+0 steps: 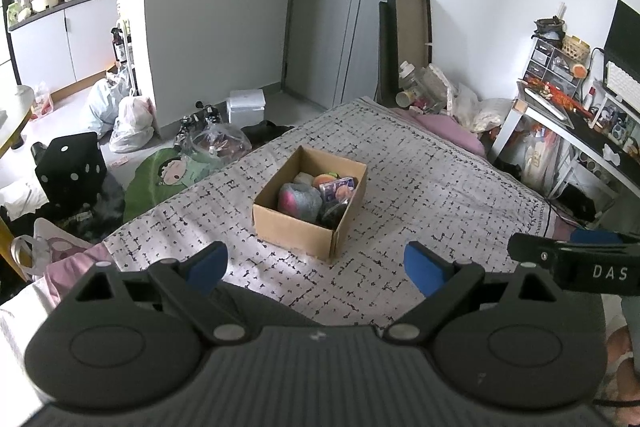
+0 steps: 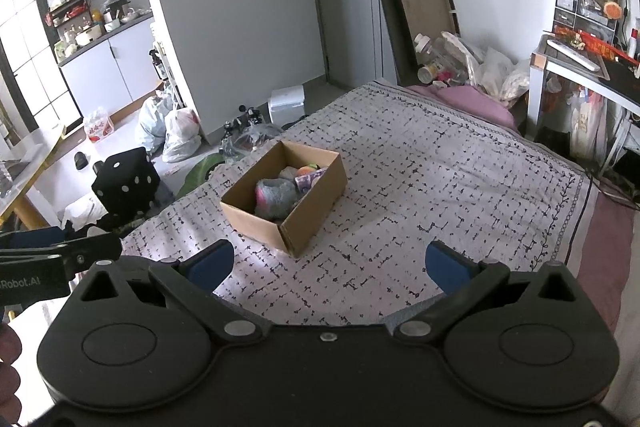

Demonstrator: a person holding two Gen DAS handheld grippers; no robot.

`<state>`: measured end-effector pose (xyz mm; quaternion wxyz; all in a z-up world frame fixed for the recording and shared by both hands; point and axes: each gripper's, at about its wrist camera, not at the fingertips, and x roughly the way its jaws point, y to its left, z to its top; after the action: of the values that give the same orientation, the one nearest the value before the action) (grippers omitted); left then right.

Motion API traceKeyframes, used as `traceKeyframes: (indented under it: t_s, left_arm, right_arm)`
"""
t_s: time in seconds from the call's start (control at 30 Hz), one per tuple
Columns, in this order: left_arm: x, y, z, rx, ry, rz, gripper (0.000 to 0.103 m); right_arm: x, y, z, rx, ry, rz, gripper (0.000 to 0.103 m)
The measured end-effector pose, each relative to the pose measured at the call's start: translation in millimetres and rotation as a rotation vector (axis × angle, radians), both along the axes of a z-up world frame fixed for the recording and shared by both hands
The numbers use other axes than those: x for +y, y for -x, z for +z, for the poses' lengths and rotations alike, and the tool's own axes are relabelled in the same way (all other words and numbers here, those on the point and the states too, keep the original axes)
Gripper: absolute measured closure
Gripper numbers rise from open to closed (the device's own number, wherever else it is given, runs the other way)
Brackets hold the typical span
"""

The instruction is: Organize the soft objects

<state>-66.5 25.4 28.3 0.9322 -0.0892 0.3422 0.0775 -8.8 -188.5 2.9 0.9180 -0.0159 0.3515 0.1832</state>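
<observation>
A brown cardboard box (image 1: 294,229) stands on the patterned bedspread (image 1: 420,187). It holds several soft objects, among them a grey and pink plush (image 1: 300,199) and a purple packet (image 1: 340,187). My left gripper (image 1: 316,267) is open and empty, held above the bed in front of the box. The box also shows in the right wrist view (image 2: 308,215), with the plush (image 2: 276,197) inside. My right gripper (image 2: 330,265) is open and empty, in front of the box. Each gripper's side shows at the edge of the other view.
A desk (image 1: 576,123) with clutter stands to the right of the bed. Bags (image 1: 132,123), a black dice cushion (image 1: 72,169) and a green plush (image 1: 168,175) lie on the floor at left. A pink pillow (image 1: 452,131) and bottles sit at the bed's far end.
</observation>
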Motion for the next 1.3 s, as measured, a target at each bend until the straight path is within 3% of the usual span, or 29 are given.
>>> traceKeyframes:
  t_s: [1.3]
  left_arm:
    - [1.2,1.0,-10.7,0.011,0.01,0.005,0.009]
  right_arm:
    - [5.2,1.3,-7.5,0.008,-0.017,0.04,0.0]
